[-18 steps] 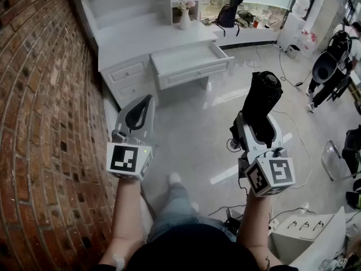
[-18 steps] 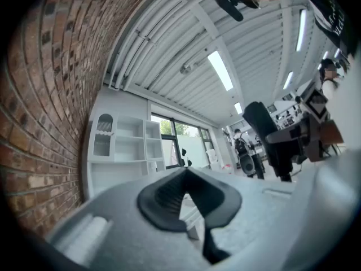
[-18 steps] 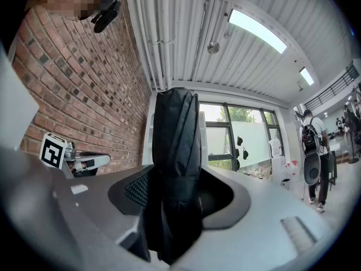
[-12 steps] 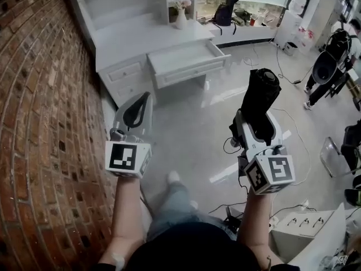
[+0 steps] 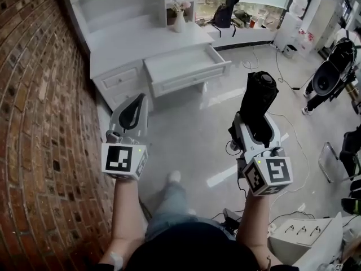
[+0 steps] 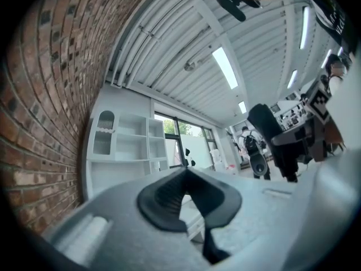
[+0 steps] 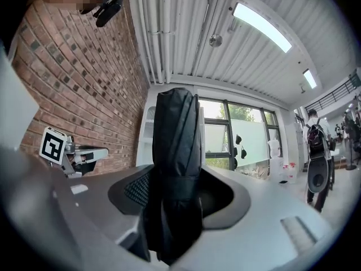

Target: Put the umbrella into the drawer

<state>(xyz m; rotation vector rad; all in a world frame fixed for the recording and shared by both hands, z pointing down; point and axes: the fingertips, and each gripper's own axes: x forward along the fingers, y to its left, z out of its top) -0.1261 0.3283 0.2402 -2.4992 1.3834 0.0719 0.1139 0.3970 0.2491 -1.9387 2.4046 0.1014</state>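
Umbrella (image 5: pixel 259 92) clamped in right gripper (image 5: pixel 258 122), drawer (image 5: pixel 192 79) open.

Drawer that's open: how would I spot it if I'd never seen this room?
Find the brick wall, then the white desk beside it. The drawer sits under the desktop; it is the only one pulled out, while the small drawers left of it are shut.
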